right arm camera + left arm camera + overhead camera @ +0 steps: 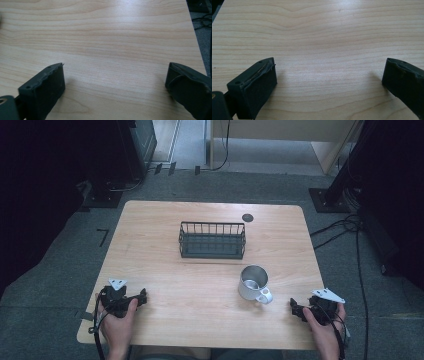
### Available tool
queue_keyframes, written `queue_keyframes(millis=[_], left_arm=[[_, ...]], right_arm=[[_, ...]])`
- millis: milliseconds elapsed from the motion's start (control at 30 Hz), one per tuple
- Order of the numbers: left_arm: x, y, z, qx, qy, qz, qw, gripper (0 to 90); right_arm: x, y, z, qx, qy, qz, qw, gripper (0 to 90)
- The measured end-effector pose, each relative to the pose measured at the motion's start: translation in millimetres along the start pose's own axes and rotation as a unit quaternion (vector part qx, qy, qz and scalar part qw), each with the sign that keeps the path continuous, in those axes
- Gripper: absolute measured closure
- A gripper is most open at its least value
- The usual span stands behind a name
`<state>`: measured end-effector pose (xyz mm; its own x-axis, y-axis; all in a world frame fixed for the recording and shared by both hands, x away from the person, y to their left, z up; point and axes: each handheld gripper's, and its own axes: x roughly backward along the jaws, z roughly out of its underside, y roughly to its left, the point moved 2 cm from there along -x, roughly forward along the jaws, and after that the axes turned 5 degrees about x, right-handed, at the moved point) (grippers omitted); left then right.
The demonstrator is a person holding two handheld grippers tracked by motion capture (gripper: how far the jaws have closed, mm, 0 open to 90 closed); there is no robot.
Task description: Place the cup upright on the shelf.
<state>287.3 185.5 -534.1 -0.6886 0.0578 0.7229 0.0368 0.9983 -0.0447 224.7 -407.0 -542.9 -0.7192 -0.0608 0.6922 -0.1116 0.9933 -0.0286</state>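
A metal mug [254, 283] stands upright on the wooden table [165, 270], right of centre, its handle turned toward the near right. Behind it, mid-table, sits a black wire basket [212, 240] with nothing visible inside. My left gripper [141, 297] rests near the front left edge, held in a hand, jaws wide apart over bare wood [329, 72]. My right gripper [296, 309] lies near the front right corner, a short way right of the mug, also open with only wood between its jaws [115, 75].
A small dark round disc [247, 217] is set in the tabletop at the back right. Cables [340, 227] run over the grey floor to the right. Dark equipment stands [120, 155] flank the far side.
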Motion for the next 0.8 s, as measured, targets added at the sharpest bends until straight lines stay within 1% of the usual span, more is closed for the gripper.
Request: queue_keyframes(millis=[67,167,333,433,533,667,800], left_arm=[[0.1,0.0,0.0,0.0,0.0,0.0,1.0,0.0],[0.0,0.0,0.0,-0.001,0.0,0.0,1.0,0.0],[0.0,0.0,0.0,-0.001,0.0,0.0,1.0,0.0],[0.0,0.0,0.0,0.0,0.0,0.0,1.0,0.0],[0.1,0.0,0.0,0.0,0.0,0.0,1.0,0.0],[0.0,0.1,0.0,-0.001,0.0,0.0,1.0,0.0],[0.1,0.0,0.0,0.0,0.0,0.0,1.0,0.0]], right_arm=[[3.2,1.4,-2.2,-0.004,-0.008,-0.001,1.0,2.7],[9.2,3.6,-8.7,-0.013,-0.025,-0.014,0.9995,2.7],[17.1,10.9,-20.4,-0.005,-0.038,-0.027,0.9989,2.5],[22.8,18.7,-28.2,0.0,-0.046,-0.038,0.9982,2.4],[29.3,26.9,-37.6,0.011,-0.056,-0.047,0.9973,2.1],[39.3,38.1,-52.2,0.018,-0.072,-0.062,0.9953,1.9],[47.7,50.1,-67.2,0.025,-0.091,-0.08,0.9923,1.4]])
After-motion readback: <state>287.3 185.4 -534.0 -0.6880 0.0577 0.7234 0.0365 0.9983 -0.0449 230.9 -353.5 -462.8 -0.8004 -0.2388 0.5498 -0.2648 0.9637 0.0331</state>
